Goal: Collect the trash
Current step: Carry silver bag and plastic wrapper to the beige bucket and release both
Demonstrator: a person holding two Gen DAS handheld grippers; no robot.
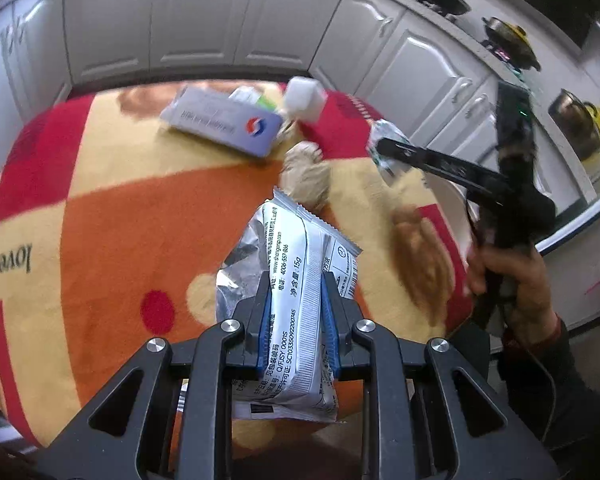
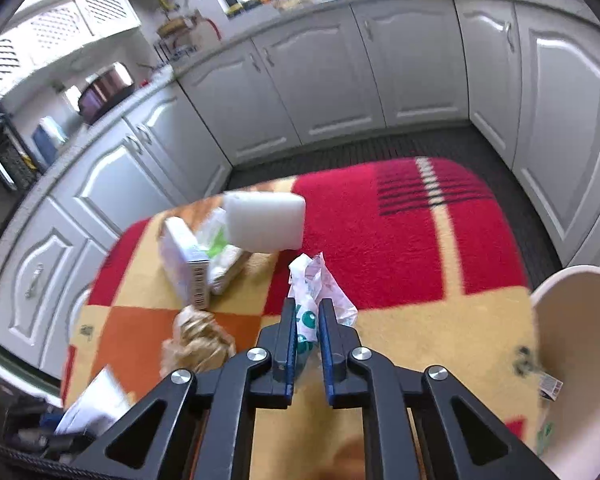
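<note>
My left gripper (image 1: 296, 280) is shut on a silver-white snack wrapper (image 1: 300, 292) and holds it above the patterned table. My right gripper (image 2: 306, 306) is shut on a crumpled white-and-green plastic wrapper (image 2: 314, 296); it also shows in the left wrist view (image 1: 386, 148), held at the right gripper's fingertips (image 1: 384, 145). A beige trash bin (image 2: 580, 356) stands at the right edge of the table, with some scraps inside. A crumpled brown paper ball (image 1: 306, 172) (image 2: 198, 340) lies on the table.
A red, orange and yellow cloth (image 1: 120, 220) covers the table. At its far side lie a flat lavender box (image 1: 224, 120), a white block (image 1: 304, 98) (image 2: 266, 220) and a green-white packet (image 2: 216, 240). White kitchen cabinets (image 2: 320, 80) surround the table.
</note>
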